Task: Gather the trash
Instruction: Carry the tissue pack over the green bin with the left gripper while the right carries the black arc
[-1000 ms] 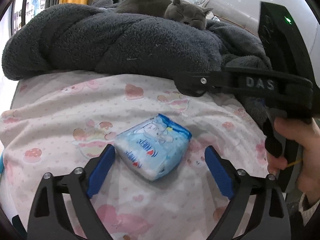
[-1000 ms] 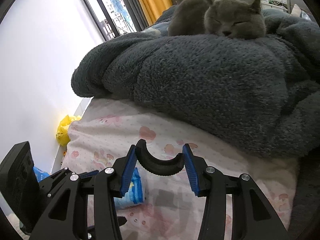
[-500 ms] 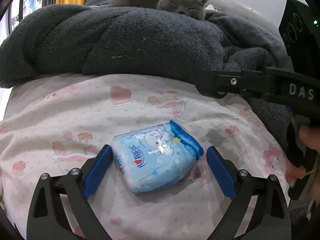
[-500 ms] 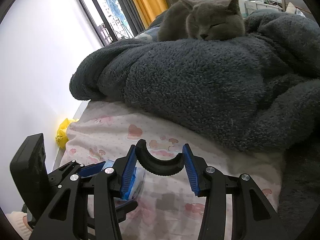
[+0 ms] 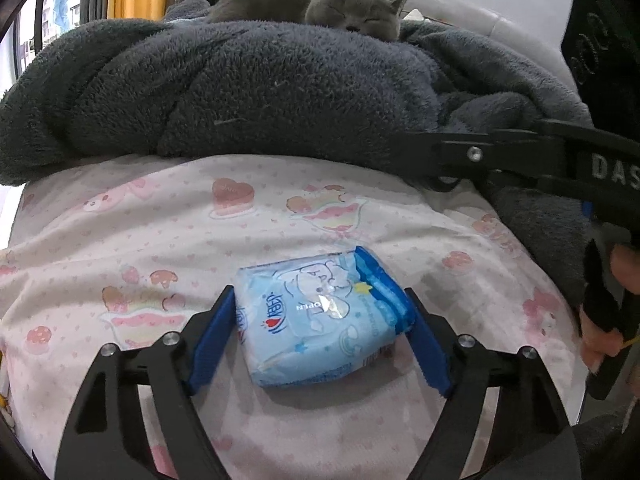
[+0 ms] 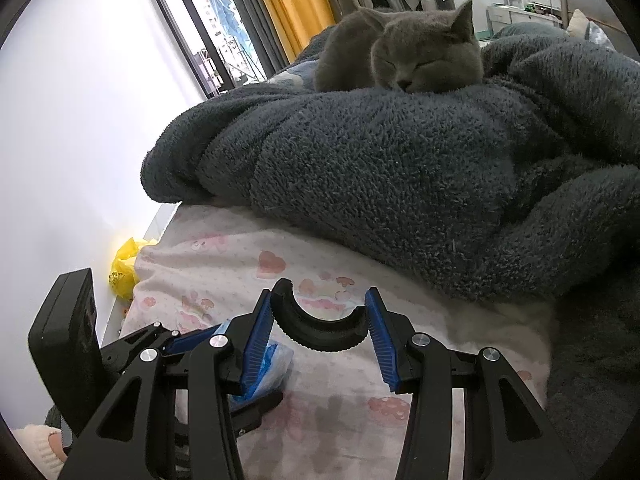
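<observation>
Tissue pack (image 5: 320, 316), the blue one, sits on the pink printed bedsheet (image 5: 160, 232) right between the left gripper (image 5: 320, 340) pads; both pads touch its sides, so it looks clamped; right gripper (image 6: 320, 316) is pinching a black curved piece (image 6: 320, 330); grey cat (image 6: 420, 56) dozes on the dark fleece blanket (image 6: 380, 168) behind.

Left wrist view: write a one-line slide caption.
Left gripper fingers flank blue tissue pack on pink bedsheet, grey cat dozing behind.
</observation>
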A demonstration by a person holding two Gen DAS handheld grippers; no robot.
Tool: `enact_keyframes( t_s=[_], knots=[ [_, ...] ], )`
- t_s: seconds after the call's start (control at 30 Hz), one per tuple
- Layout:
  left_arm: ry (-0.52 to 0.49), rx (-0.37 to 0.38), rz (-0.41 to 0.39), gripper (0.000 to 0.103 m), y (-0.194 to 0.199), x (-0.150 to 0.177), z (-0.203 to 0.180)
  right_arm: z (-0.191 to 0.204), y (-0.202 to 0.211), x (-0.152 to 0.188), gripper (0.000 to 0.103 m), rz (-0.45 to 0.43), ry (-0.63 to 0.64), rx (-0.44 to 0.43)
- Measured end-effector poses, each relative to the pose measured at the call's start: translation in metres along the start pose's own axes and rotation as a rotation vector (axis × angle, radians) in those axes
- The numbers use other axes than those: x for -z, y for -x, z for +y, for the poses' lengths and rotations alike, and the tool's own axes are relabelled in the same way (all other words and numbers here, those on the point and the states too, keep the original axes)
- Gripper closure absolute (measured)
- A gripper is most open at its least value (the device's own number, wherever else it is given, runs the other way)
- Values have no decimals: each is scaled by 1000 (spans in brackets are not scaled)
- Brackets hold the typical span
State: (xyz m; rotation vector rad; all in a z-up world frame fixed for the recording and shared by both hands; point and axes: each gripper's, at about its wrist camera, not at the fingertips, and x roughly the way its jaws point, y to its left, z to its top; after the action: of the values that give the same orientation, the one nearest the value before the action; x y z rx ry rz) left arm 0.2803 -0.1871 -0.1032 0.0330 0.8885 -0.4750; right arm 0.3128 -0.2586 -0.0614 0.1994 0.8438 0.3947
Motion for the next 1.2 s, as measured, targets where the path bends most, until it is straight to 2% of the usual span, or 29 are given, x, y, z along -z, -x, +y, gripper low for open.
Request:
enact_keyframes(
  t_s=[0.17, 0.4, 1.2],
  knots=[
    [-11, 0, -21, 21, 21, 7, 0, 12, 1, 1, 55, -4, 5, -5],
    [10, -13, -33, 21, 52, 24, 27, 45, 1, 11, 55, -6, 25, -26],
    [85, -156, -57, 21, 157, 102, 104, 170, -3, 48, 55, -22, 133, -128]
  ],
)
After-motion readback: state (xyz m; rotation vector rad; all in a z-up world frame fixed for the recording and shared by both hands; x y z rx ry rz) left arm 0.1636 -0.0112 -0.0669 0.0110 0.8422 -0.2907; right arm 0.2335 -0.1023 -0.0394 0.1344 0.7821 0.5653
